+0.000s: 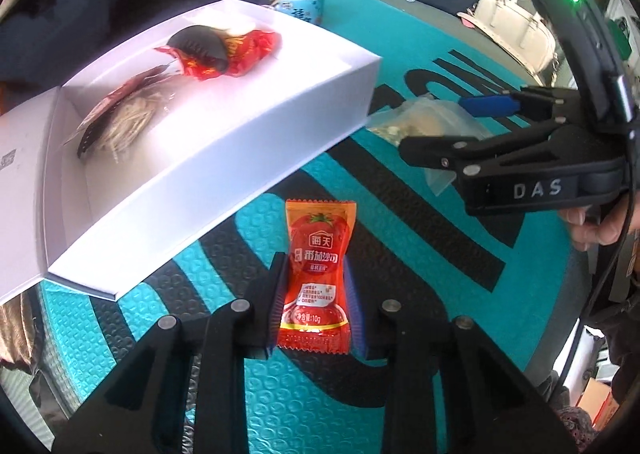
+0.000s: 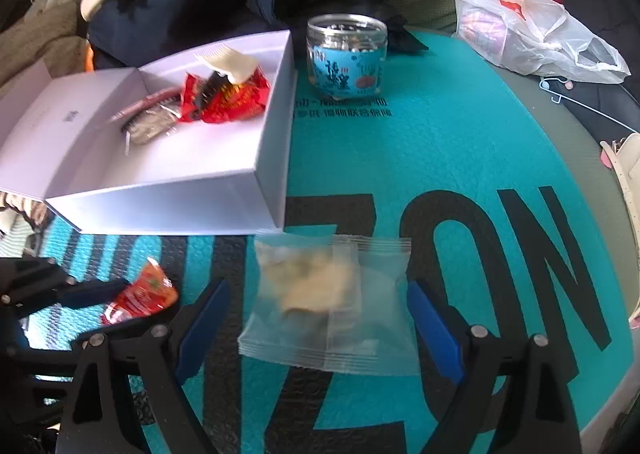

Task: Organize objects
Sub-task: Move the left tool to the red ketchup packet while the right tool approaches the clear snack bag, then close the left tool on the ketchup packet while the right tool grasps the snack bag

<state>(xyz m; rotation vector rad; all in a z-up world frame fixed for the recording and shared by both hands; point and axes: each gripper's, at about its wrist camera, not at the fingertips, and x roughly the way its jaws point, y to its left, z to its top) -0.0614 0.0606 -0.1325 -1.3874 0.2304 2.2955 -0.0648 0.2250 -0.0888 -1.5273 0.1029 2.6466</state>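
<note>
The left gripper (image 1: 316, 294) is pinching the small red soft-foil ketchup sachet (image 1: 316, 278) at lower centre of its view; judged light, limp and slippery, it is best gripped across its flat middle. The right gripper (image 2: 320, 318) is standing spread around the frosted clear plastic snack pouch (image 2: 328, 306) lying on the teal embossed tabletop (image 2: 460, 158), contents likely crumbly. The white open cardboard box (image 1: 224, 158) at upper left is holding blurred, unidentifiable wrappers.

The mat (image 2: 460, 142) is teal with big black letters and a bumpy dot pattern. The box (image 2: 168, 206) is white. The sauce packet (image 1: 316, 278) is red and orange with a tomato picture. The snack bag (image 2: 332, 294) is see-through and frosty. The jar (image 2: 346, 58) has a blue label.
</note>
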